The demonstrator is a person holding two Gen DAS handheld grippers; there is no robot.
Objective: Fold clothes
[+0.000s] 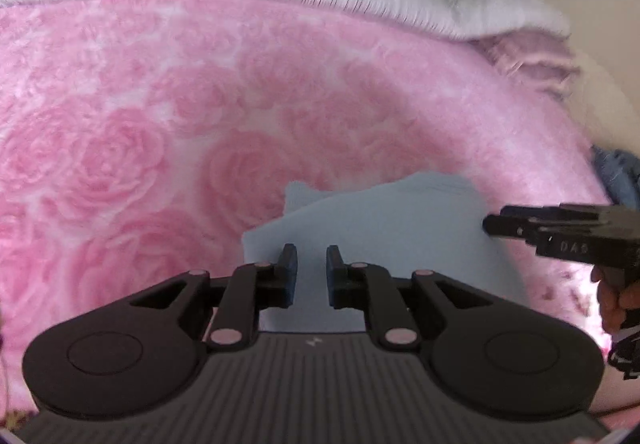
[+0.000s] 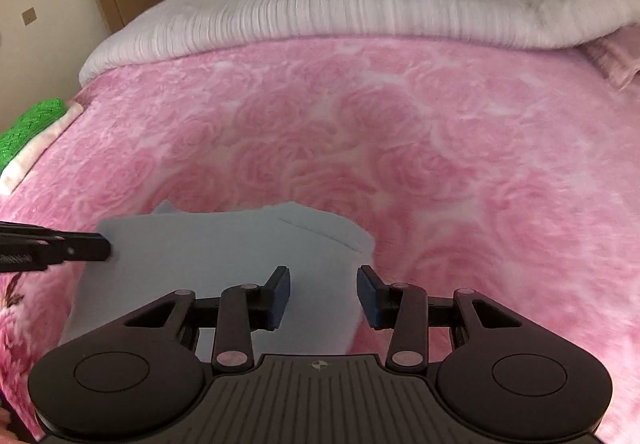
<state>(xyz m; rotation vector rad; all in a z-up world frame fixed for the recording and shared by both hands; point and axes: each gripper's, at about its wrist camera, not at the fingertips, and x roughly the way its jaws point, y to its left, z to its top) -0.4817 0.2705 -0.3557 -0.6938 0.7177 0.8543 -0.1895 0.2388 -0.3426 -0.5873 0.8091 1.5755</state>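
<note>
I'm holding both tools over the blue garment (image 2: 224, 268) on the bed; left tool (image 1: 311, 272) & right tool (image 2: 323, 294) released, empty; cloth lying at 12 o'clock, long axis 9-to-3; right tool nearer its edge.

The pale blue, smooth fabric garment (image 1: 384, 228) (image 2: 224, 268) lies flat on the bed surface, folded into a compact, roughly rectangular panel. In the left wrist view it occupies the lower centre of the frame; in the right wrist view, the lower left. One small corner projects at its upper left edge.
</note>
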